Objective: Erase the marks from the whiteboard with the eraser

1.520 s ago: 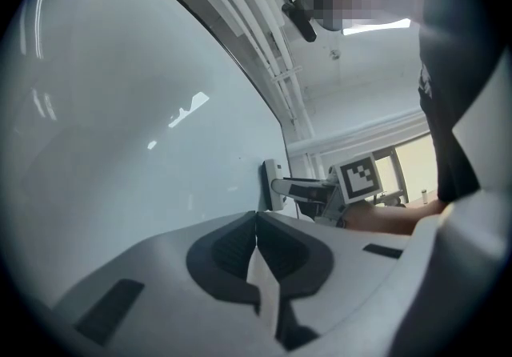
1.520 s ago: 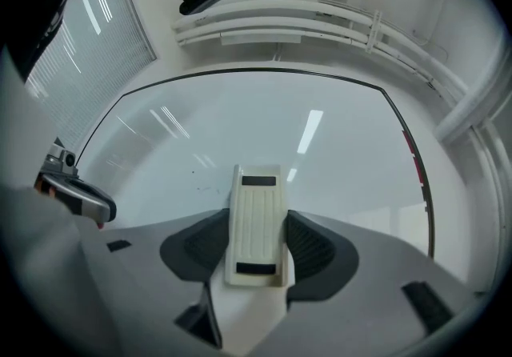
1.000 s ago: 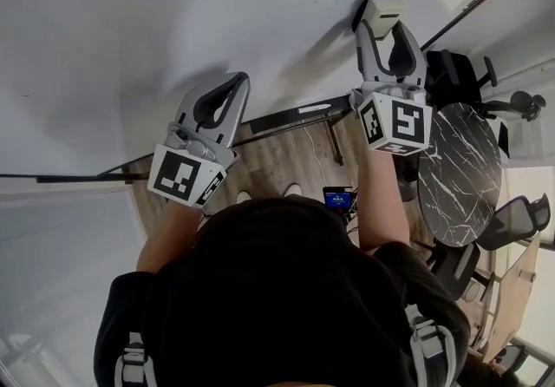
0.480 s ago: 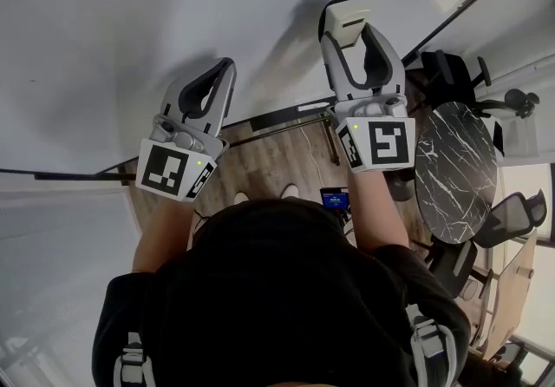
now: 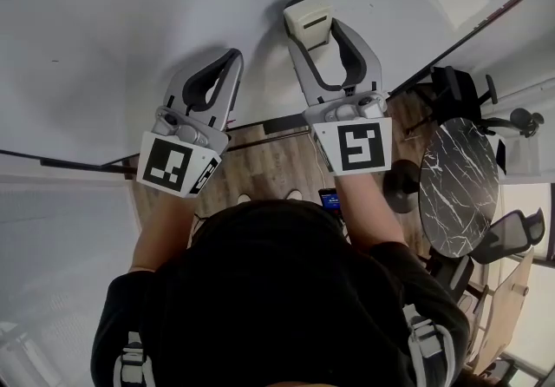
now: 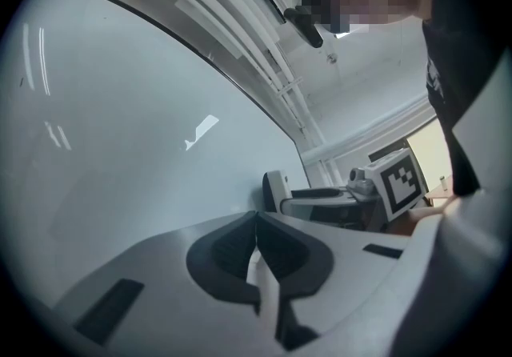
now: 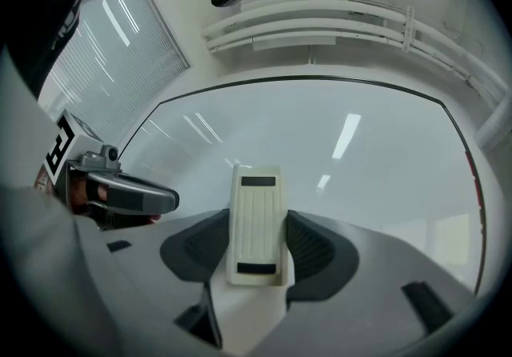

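Note:
The whiteboard [image 5: 156, 3] fills the top of the head view and looks almost bare, with one tiny dark speck [image 5: 54, 62] at its left. My right gripper [image 5: 313, 31] is shut on the cream eraser [image 5: 308, 10], which is pressed flat against the board. In the right gripper view the ribbed eraser [image 7: 256, 199] sits between the dark pads [image 7: 316, 247], facing the whiteboard [image 7: 336, 131]. My left gripper [image 5: 232, 58] hovers just left of it, shut on nothing, its tip near the board. The left gripper view shows the left gripper [image 6: 256, 218] and, further right, the eraser [image 6: 274, 191].
The board's dark lower frame [image 5: 61, 164] runs under my hands. Below it are wooden floor, a small lit screen [image 5: 329, 197], a round black marble table [image 5: 460, 190] and office chairs [image 5: 512, 229] at the right.
My right gripper has slid the eraser left and up across the board. The left gripper has stayed nearly where it was, shifting only slightly.

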`<action>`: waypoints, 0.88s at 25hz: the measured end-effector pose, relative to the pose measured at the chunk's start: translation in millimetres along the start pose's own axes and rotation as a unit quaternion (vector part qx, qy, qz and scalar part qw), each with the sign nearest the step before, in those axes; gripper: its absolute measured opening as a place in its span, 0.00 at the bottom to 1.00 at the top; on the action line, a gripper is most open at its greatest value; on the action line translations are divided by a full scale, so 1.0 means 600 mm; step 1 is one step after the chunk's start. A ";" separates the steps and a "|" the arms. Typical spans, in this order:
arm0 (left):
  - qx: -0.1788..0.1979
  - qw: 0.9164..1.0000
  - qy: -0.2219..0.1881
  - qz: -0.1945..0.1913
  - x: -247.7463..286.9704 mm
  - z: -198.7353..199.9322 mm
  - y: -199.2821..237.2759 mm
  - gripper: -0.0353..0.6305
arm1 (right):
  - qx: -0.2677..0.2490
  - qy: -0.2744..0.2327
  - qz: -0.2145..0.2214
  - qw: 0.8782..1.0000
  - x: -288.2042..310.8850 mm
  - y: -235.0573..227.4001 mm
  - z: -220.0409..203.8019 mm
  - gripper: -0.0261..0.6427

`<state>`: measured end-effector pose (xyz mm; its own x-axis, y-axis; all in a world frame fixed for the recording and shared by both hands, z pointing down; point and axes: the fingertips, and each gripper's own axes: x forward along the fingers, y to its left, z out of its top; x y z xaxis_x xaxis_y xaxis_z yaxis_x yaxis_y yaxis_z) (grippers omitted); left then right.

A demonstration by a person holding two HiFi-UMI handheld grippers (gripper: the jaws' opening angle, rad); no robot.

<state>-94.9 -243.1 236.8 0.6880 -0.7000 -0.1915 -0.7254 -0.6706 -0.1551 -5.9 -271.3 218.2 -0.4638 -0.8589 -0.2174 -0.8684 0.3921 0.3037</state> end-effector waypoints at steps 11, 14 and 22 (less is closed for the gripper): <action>-0.001 1.000 -0.003 0.000 0.017 0.003 0.015 0.06 | 0.010 -0.001 -0.018 1.000 0.012 -0.028 -0.009 0.37; -0.004 1.000 -0.003 -0.004 0.028 0.000 0.010 0.06 | 0.019 0.001 -0.033 0.999 0.004 -0.058 -0.015 0.37; -0.007 1.000 0.002 -0.019 0.065 -0.015 -0.021 0.06 | 0.043 0.007 -0.081 0.996 -0.033 -0.161 -0.046 0.37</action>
<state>-58.8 -263.9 239.8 0.7154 -0.6748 -0.1811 -0.6982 -0.7005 -0.1478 92.1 -301.3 218.9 -0.3142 -0.9176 -0.2433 -0.9438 0.2743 0.1845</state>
